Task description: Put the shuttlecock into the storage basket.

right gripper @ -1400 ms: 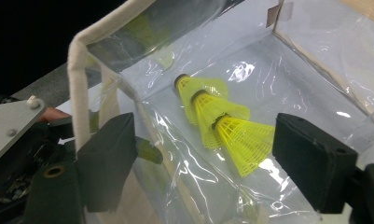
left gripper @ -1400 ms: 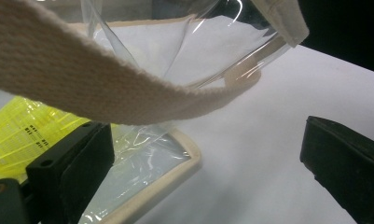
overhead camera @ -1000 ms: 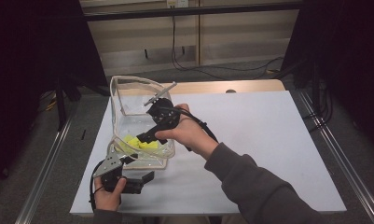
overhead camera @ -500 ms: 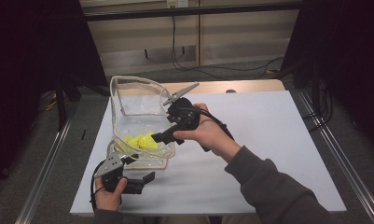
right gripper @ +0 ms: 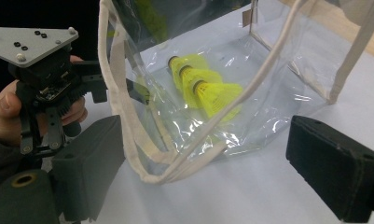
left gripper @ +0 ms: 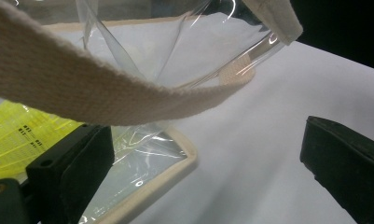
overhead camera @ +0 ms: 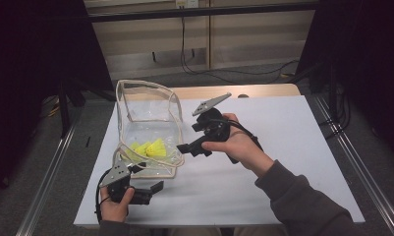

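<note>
Bag mouth: clear tote bag (overhead camera: 148,128) opens toward right gripper (overhead camera: 190,147), shuttlecocks (right gripper: 208,88) inside.
Jaws: both released; left gripper (overhead camera: 153,189) nearer the strap (left gripper: 105,93).

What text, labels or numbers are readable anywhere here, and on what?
None can be read.
Small dark print on the yellow skirt of a shuttlecock inside the clear bag, seen in the left gripper view: too small and blurred to read.
Left gripper, right gripper, grey plate and white table: no markings visible.
</note>
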